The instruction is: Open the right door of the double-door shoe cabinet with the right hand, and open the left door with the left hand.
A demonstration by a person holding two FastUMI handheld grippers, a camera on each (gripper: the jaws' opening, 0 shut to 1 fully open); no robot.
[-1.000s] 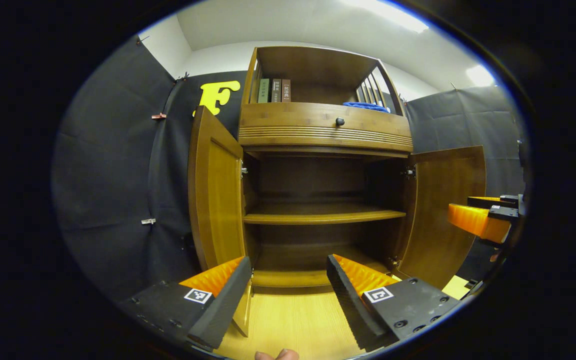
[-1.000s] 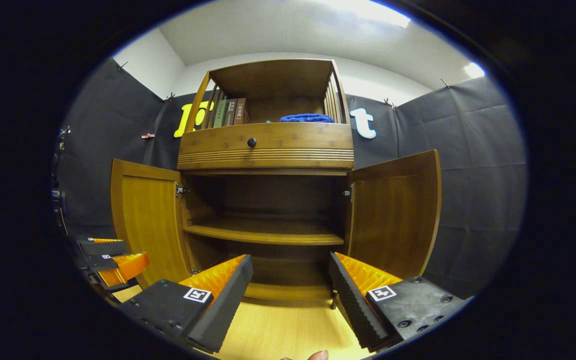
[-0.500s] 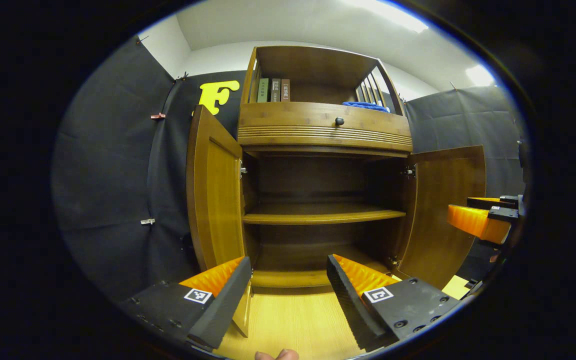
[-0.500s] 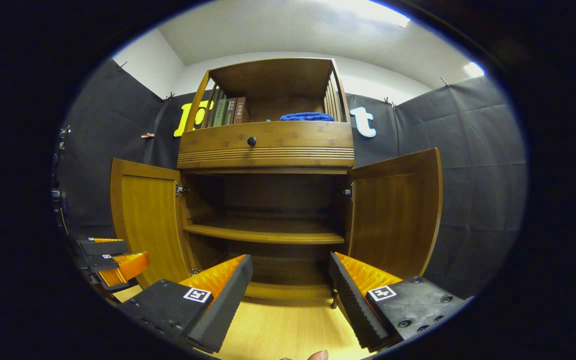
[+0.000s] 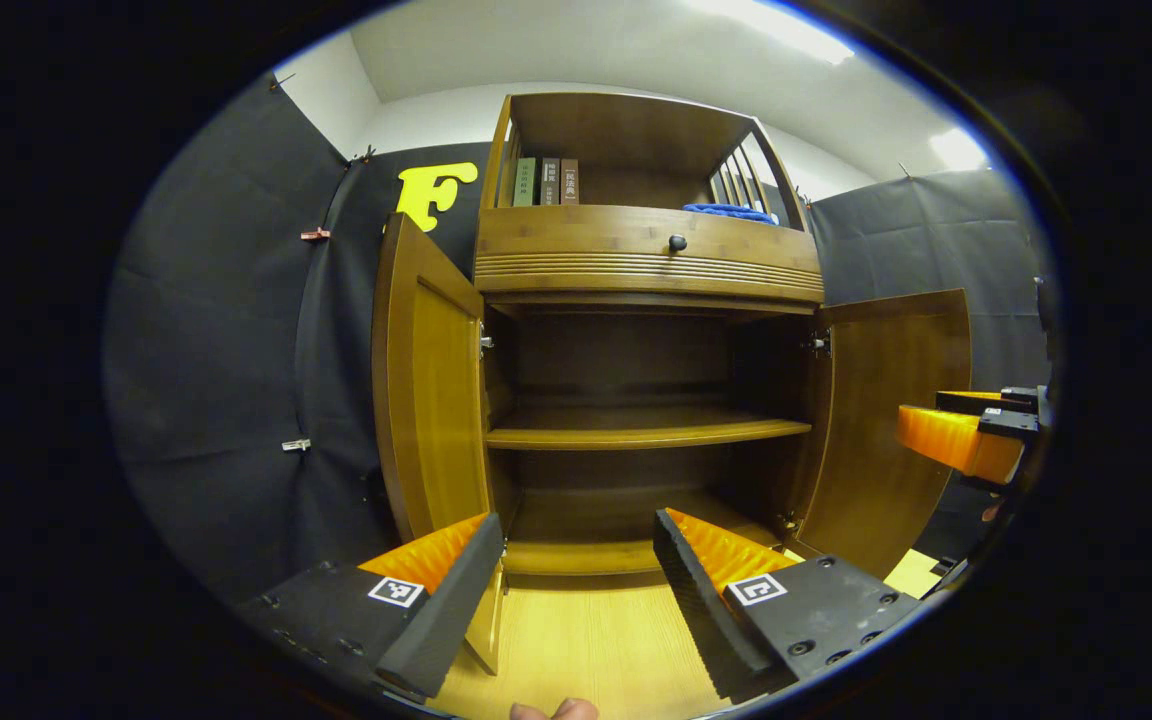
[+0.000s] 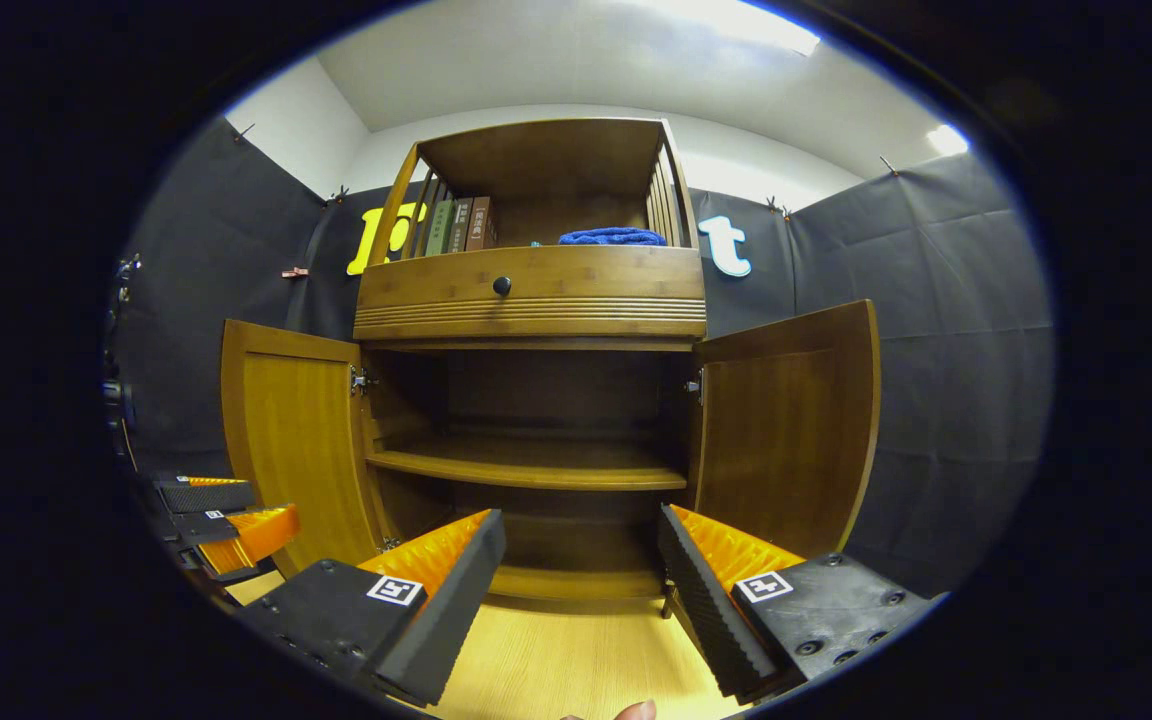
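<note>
**Both doors stand open**

The left gripper (image 5: 576,575) has its fingers spread wide and holds nothing. The right gripper (image 6: 581,570) is the same. Both hang low over the floor (image 6: 576,660), back from the shoe cabinet (image 6: 536,300). The left door (image 5: 426,400) is swung out just ahead on the left. The right door (image 6: 786,430) is swung out on the right. I think the job is done.

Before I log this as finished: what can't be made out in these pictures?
- Left door: outer face and handle turned away, both views.
- Right door: the same.
- Bottom shelf: partly behind the right tool in the right gripper view.
- Book spines: too small to read.
- Drawer: shut, contents hidden.
- Cabinet back: dark.
</note>
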